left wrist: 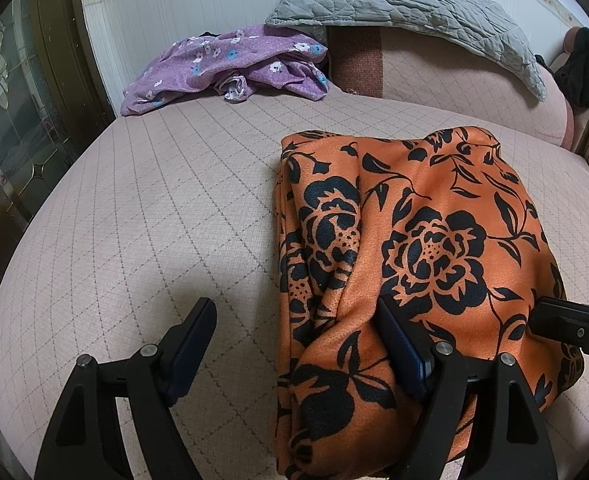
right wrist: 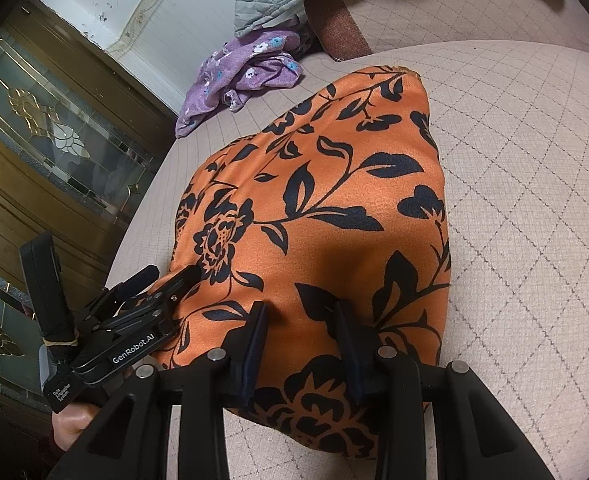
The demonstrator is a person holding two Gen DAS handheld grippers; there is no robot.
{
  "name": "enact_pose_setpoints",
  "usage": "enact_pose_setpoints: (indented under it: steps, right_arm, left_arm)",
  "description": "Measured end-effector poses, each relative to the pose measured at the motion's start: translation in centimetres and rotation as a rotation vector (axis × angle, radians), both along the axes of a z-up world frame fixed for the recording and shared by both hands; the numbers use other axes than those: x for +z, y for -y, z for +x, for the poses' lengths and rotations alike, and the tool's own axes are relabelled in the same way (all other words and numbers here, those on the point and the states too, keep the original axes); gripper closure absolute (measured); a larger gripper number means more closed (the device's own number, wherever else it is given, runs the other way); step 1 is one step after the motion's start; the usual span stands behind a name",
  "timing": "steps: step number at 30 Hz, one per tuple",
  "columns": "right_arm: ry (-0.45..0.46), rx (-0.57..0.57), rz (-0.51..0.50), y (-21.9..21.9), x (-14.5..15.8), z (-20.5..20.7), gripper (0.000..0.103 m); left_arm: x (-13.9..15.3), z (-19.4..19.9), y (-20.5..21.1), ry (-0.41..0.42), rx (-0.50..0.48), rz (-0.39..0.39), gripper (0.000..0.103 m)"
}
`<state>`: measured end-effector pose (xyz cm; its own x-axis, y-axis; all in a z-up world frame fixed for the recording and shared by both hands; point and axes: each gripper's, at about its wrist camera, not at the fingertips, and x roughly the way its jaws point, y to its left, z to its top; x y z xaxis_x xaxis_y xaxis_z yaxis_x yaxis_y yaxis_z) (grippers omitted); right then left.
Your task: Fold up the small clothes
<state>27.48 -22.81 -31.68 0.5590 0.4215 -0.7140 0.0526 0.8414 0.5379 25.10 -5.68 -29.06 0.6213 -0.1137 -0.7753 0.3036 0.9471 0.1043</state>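
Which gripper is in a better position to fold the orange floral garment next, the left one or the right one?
Probably the right gripper: both its fingers rest on the near edge of the orange garment. The left gripper is open and straddles the garment's left edge, one finger on the bedspread.

Lighting on my feeds is soft, even indoor stuff, a bit dim. Grippers throw faint shadows onto the bedspread (left wrist: pixel 142 208) and the orange floral garment (right wrist: pixel 334 200). Heavy fisheye bending, black vignette corners, everything reasonably sharp.
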Motion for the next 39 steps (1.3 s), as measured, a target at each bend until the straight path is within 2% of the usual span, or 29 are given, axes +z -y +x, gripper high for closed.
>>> enact_pose_setpoints:
  steps: [5, 9, 11, 14, 16, 17, 18, 23, 25, 27, 29, 30, 34, 37, 39]
  right_arm:
    - [-0.007, 0.008, 0.043, 0.6, 0.1, 0.1, 0.064]
    - [0.009, -0.002, 0.099, 1.7, 1.0, 0.0, 0.064]
    - [0.071, -0.041, 0.1, 2.6, 2.1, -0.4, 0.063]
    - [0.128, -0.097, 0.089, 3.7, 2.9, -0.3, 0.063]
    - [0.095, -0.11, 0.095, 4.1, 2.0, 0.4, 0.062]
    - [0.033, -0.095, 0.113, 4.1, 0.7, 1.2, 0.055]
    - [-0.006, -0.078, 0.134, 4.0, -0.4, 1.7, 0.053]
    - [0.022, -0.074, 0.13, 4.1, 0.7, 1.4, 0.054]
    - [0.038, -0.091, 0.142, 4.8, 1.2, 0.8, 0.052]
    - [0.033, -0.128, 0.186, 6.1, 1.4, 0.5, 0.037]
    - [0.027, -0.17, 0.243, 7.7, 1.3, 0.4, 0.03]
    - [0.019, -0.191, 0.262, 8.4, 1.0, 0.4, 0.027]
    - [-0.069, -0.215, 0.361, 10.5, -1.0, 0.8, 0.026]
    - [-0.117, -0.217, 0.443, 11.0, -2.7, 1.0, 0.026]
    - [-0.14, -0.207, 0.469, 11.1, -3.7, 1.4, 0.026]
  left_arm:
    - [1.0, 0.3, -0.8, -0.044, -0.004, -0.041, 0.021]
    - [2.9, 0.0, -2.8, 0.02, 0.022, -0.148, 0.021]
    - [3.0, 0.4, -3.6, 0.018, 0.052, -0.177, 0.02]
    - [1.4, 1.9, -4.3, -0.058, 0.11, -0.199, 0.019]
    - [0.1, 2.3, -4.0, -0.106, 0.118, -0.18, 0.018]
    - [-0.4, 2.5, -3.9, -0.123, 0.121, -0.171, 0.018]
    - [-0.6, 2.5, -4.0, -0.123, 0.126, -0.176, 0.016]
    - [0.0, 2.5, -4.9, -0.133, 0.147, -0.23, 0.015]
    - [1.0, 2.1, -5.1, -0.113, 0.13, -0.298, 0.015]
    - [1.7, 2.0, -5.4, -0.114, 0.099, -0.376, 0.015]
    - [1.4, 2.4, -5.4, -0.154, 0.075, -0.428, 0.013]
    - [0.9, 2.7, -5.1, -0.204, 0.067, -0.453, 0.013]
    - [-1.7, 4.1, -5.6, -0.394, 0.082, -0.55, 0.013]
    - [-1.8, 4.7, -6.5, -0.402, 0.085, -0.621, 0.013]
    - [-2.3, 5.1, -7.0, -0.439, 0.065, -0.68, 0.013]
